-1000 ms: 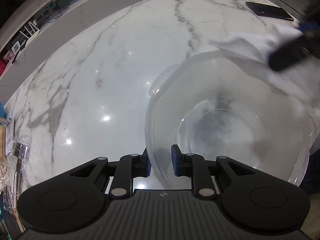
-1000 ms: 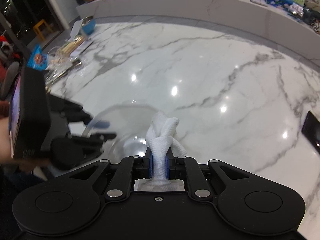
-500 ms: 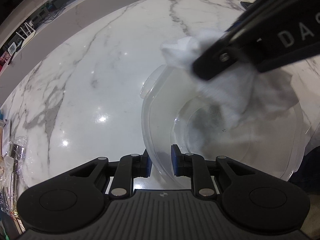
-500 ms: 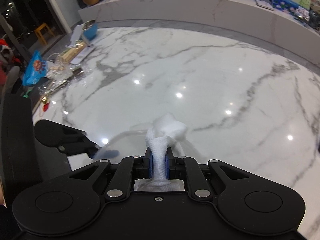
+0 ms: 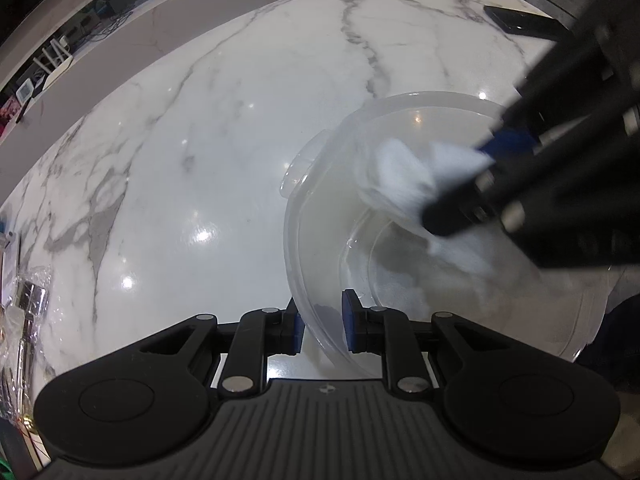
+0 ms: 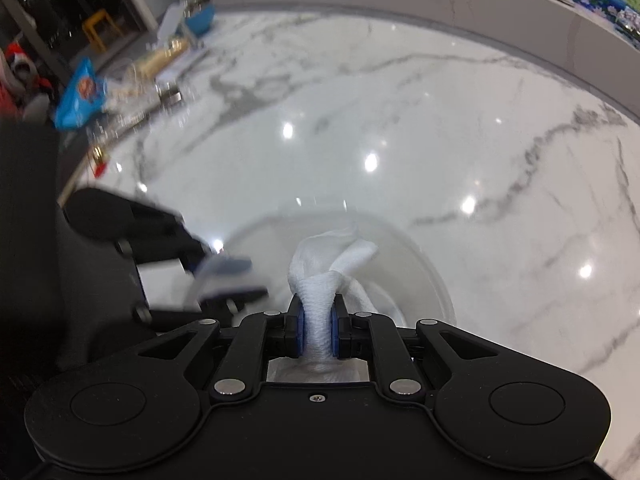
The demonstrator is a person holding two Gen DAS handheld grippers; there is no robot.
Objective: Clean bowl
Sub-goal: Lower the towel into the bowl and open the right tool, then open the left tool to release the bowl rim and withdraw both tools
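Observation:
A clear plastic bowl (image 5: 320, 216) rests on the white marble counter (image 5: 180, 140), tilted toward the left wrist camera. My left gripper (image 5: 320, 326) is shut on the bowl's near rim, one pad inside and one outside. My right gripper (image 6: 317, 330) is shut on a bunched white cloth (image 6: 320, 280). In the left wrist view that cloth (image 5: 404, 172) presses against the bowl's inner far wall, with the right gripper (image 5: 472, 184) reaching in from the upper right. In the right wrist view the bowl (image 6: 420, 264) lies just ahead and the left gripper (image 6: 226, 278) grips its left rim, blurred.
A black phone (image 5: 524, 24) lies at the counter's far right. Plastic-wrapped items (image 5: 24, 300) sit at the left edge. In the right wrist view a blue snack bag (image 6: 80, 96), packets and a blue tub (image 6: 200, 16) crowd the far left. Open marble stretches beyond the bowl.
My right gripper has pushed the cloth down from above the rim into the bowl, sweeping across its inner wall. The left gripper kept its hold on the rim.

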